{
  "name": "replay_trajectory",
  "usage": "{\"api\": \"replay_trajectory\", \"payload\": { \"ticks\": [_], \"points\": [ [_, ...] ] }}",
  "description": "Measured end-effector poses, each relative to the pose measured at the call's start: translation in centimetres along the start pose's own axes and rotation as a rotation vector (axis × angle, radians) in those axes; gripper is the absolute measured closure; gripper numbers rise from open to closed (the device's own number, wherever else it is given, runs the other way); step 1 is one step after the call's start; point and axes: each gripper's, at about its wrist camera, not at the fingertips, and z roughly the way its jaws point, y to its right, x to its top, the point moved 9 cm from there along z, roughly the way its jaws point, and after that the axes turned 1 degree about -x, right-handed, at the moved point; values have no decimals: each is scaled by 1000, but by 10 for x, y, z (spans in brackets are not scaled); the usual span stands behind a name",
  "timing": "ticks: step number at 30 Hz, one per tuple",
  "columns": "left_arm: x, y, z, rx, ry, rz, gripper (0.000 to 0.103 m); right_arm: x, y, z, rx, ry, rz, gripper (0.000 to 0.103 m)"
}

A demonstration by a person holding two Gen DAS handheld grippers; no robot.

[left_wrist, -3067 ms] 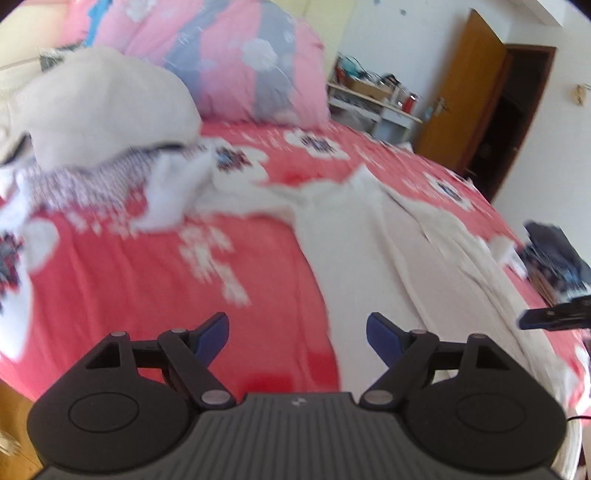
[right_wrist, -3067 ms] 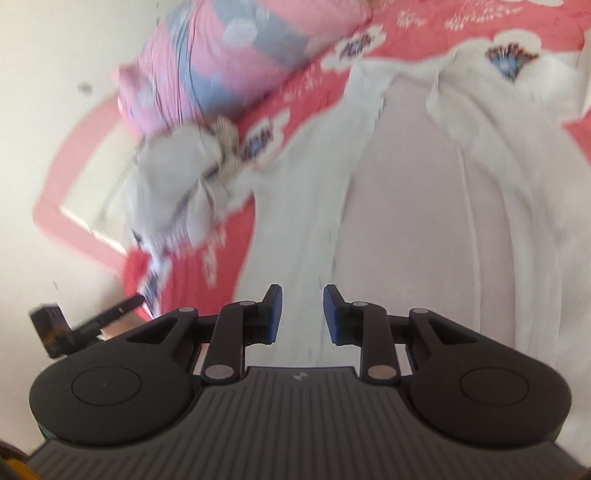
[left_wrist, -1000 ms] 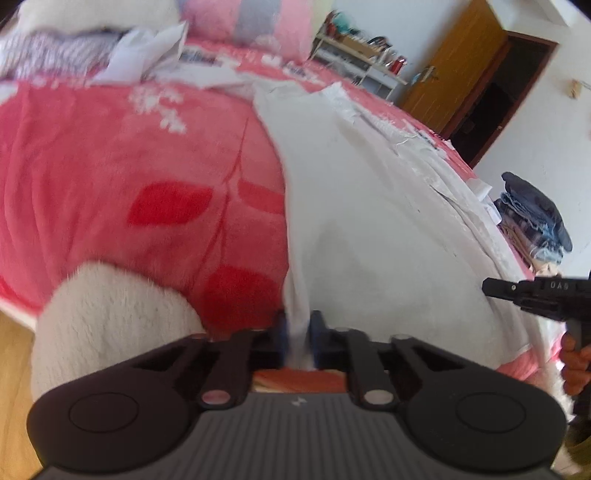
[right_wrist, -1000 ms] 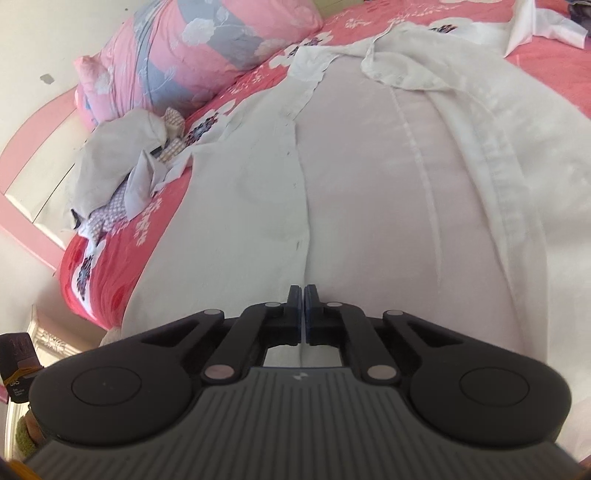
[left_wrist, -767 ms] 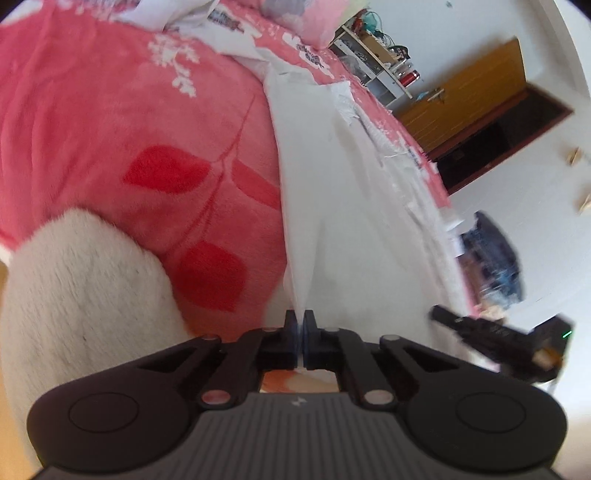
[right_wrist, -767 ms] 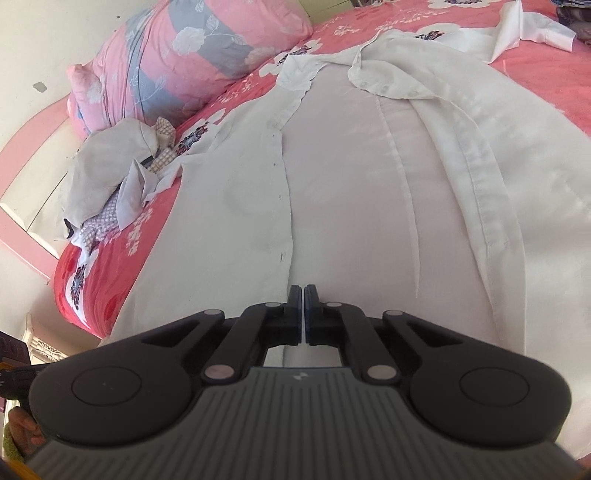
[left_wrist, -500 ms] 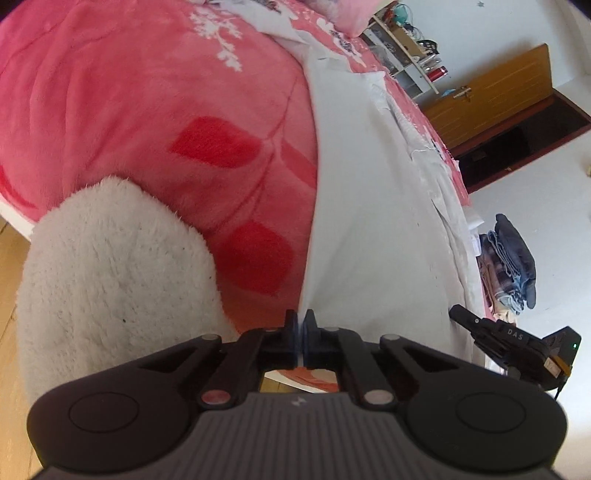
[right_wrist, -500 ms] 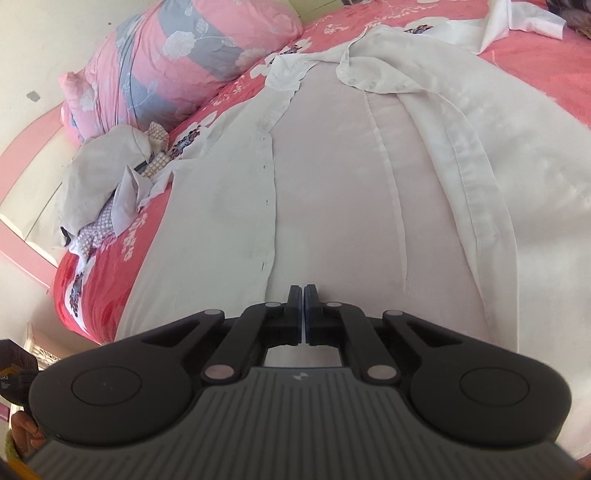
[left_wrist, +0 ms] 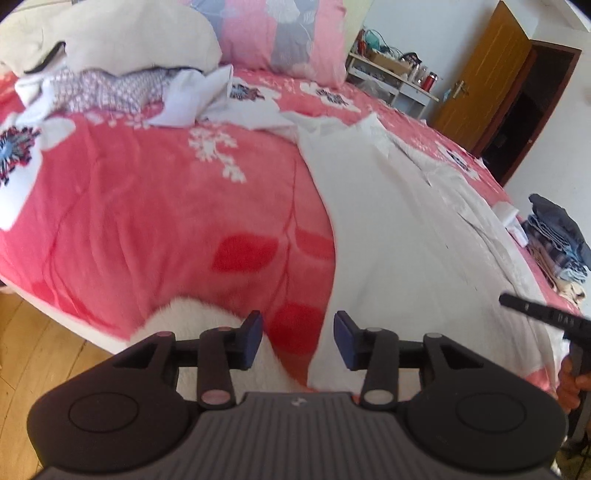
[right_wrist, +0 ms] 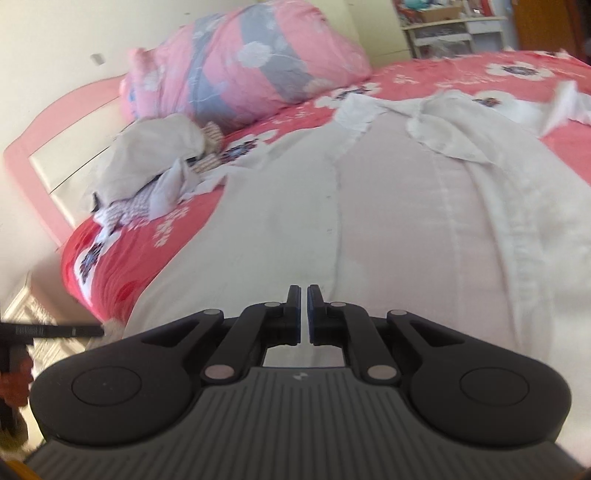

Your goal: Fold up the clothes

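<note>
A long white shirt (left_wrist: 399, 229) lies spread flat on the red floral bed (left_wrist: 155, 206), its hem at the near edge. My left gripper (left_wrist: 297, 339) is open and empty, just above the hem's left corner. In the right wrist view the same shirt (right_wrist: 388, 206) fills the middle. My right gripper (right_wrist: 303, 314) has its jaws nearly together with a thin gap, over the hem near the button placket. I cannot tell whether cloth is held between them. The right gripper's tip also shows in the left wrist view (left_wrist: 535, 312).
A heap of white and patterned clothes (left_wrist: 110, 74) and a pink-grey pillow (left_wrist: 280, 33) lie at the head of the bed. Folded dark clothes (left_wrist: 554, 236) sit at the right. A wooden door (left_wrist: 491, 70) and a shelf (left_wrist: 391, 74) stand behind. Wooden floor (left_wrist: 44, 354) lies below left.
My left gripper has let go of the shirt's hem, opened and pulled up and back. The right gripper's jaws have parted slightly and it has tilted up.
</note>
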Motion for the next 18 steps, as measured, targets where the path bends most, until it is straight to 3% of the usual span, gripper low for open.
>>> {"api": "replay_trajectory", "payload": {
  "ticks": [6,13,18],
  "points": [
    [35,-14,13,105,72,29,55,-14,3,18,1,-85,-35,100],
    [104,-40,38,255,208,142,42,23,-4,3,18,13,-30,98],
    [158,-61,77,382,242,276,40,40,-13,19,41,19,-30,98]
  ]
}}
